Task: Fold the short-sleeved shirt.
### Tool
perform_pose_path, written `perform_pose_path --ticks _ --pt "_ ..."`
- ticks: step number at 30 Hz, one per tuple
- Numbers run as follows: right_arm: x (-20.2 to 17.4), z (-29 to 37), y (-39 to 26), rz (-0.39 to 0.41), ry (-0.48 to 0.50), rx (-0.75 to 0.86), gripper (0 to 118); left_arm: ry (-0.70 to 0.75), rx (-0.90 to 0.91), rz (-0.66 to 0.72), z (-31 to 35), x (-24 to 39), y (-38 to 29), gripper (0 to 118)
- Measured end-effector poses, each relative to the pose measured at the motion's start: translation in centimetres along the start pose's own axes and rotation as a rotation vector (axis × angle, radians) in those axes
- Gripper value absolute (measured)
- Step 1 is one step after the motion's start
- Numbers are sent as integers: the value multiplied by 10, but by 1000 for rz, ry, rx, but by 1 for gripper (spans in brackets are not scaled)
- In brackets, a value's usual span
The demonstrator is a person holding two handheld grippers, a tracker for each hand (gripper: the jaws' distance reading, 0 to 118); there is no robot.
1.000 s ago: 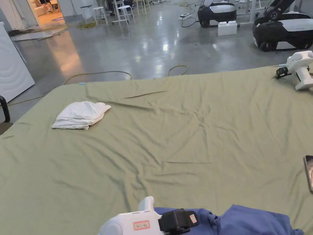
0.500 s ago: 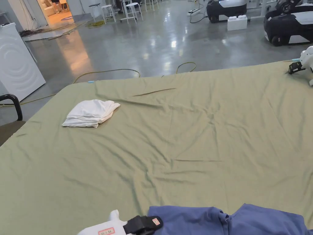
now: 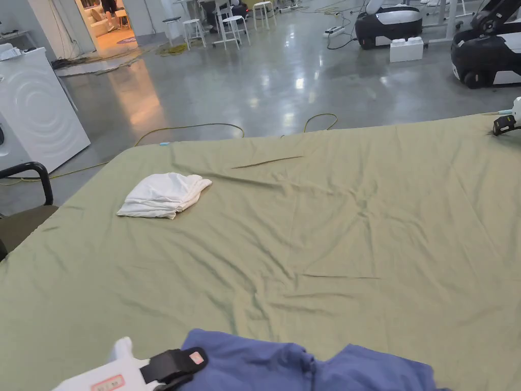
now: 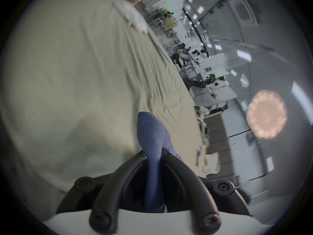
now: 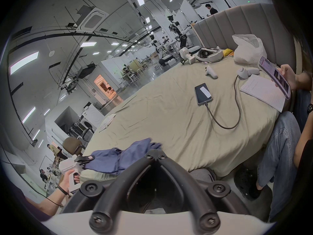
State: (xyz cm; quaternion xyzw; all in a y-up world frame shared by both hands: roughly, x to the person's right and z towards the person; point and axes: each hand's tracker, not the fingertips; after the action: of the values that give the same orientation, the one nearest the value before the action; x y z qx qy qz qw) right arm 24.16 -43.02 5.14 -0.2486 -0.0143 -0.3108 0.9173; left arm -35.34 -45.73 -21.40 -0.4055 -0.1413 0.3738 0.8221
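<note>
- A wide bed spread with a wrinkled olive-green sheet (image 3: 315,219) takes up most of the head view, with grey polished floor (image 3: 244,86) across the top of the frame.
- The crumpled blue short-sleeved shirt (image 3: 285,364) lies at the near edge of the bed, at the bottom centre of the head view.
- A folded white cloth (image 3: 164,195) sits left of centre, well apart from the shirt.
- The left gripper (image 4: 153,154), white-bodied with black jaws, is at the bottom left of the head view; in the left gripper view its jaws are clenched on a fold of the shirt.
- The right gripper (image 5: 156,156) shows at the bottom centre of its own view, jaws closed tip to tip, grasping nothing, just beside the shirt's edge.
- A dark phone on a black cable (image 5: 203,93) lies right of centre in the right gripper view.
</note>
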Motion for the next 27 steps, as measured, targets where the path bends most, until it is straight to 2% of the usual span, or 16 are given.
perform_pose_path --ticks 3,6,11,14,17,18,19,20,21,22,25,26,27 --pt "-1 -6 -1 2 14 -7 0 101 30 -151 13 11 18 12" --pt "-6 -7 0 9 21 -11 0 6 3 -208 -7 49 1 12" --pt "-16 9 3 55 21 24 0 -89 -161 -286 -95 106 -60 12" --pt "-15 20 3 62 2 32 0 -60 -292 -357 -149 124 -100 12" --pt "-9 31 -1 57 -27 37 0 -101 -333 -319 -174 130 -126 12" --pt "-6 34 -3 52 -40 37 0 -122 -327 -315 -175 131 -130 18" --pt "-3 35 -4 46 -51 35 0 -150 -318 -317 -173 130 -133 33" --pt "1 35 -5 36 -57 29 0 -175 -314 -314 -171 131 -133 54" --pt "5 34 -6 24 -62 23 0 -190 -314 -309 -168 130 -129 80" --pt "7 32 -7 12 -65 17 0 -180 -313 -306 -165 129 -126 84" --pt "11 29 -9 -6 -63 9 0 -166 -279 -290 -152 118 -112 81" --pt "13 28 -11 -7 -62 10 0 -157 -281 -276 -150 114 -110 74" --pt "13 27 -11 -9 -60 9 0 -149 -288 -275 -143 125 -113 49"
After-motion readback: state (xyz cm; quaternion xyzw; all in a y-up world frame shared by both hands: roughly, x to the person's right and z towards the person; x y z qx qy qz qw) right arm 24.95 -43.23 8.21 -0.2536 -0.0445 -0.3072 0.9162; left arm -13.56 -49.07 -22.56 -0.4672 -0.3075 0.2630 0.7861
